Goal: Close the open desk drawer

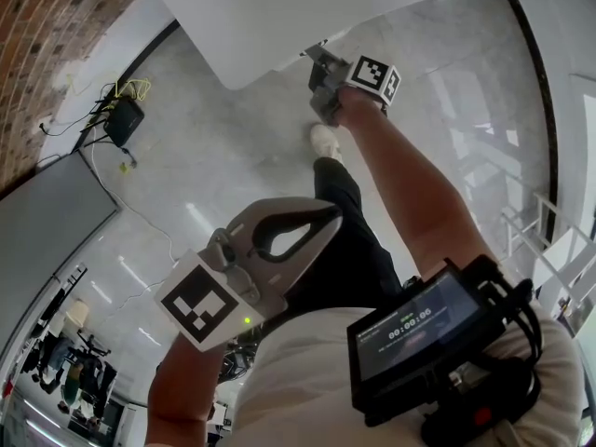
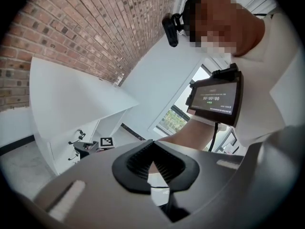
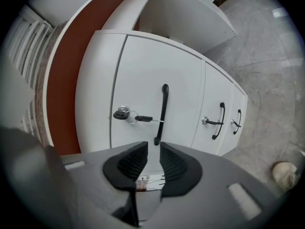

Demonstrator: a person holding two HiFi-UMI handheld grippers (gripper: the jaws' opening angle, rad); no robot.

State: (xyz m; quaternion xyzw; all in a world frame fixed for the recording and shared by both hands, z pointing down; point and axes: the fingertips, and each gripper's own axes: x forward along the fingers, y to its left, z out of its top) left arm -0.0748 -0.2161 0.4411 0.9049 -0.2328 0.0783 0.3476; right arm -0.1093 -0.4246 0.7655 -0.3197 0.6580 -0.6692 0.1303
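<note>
— While reaching out low under the white desk top (image 1: 270, 17), grips nothing with the right gripper (image 3: 152, 146). Narrow gap between the jaws, bare.

— Pointing at what?

— Straight at the top drawer (image 3: 157, 80), a white front. Lower end of its black handle (image 3: 163, 113) just past the jaw tips, untouched.

— Beside the handle?

— A lock (image 3: 122, 111), with keys (image 3: 143, 119) on a ring.

— Standing out, or flush?

— Hard to tell from here. Sits at the upper end of a stack of three, with two more fronts (image 3: 217, 104) toward the grey floor (image 3: 267, 94).

— And the other side?

— Left gripper (image 2: 152, 144) up near the chest, well apart from the drawers. Jaw tips pressed together on nothing. Looks back toward the forearm and the chest screen (image 2: 214, 101).
</note>
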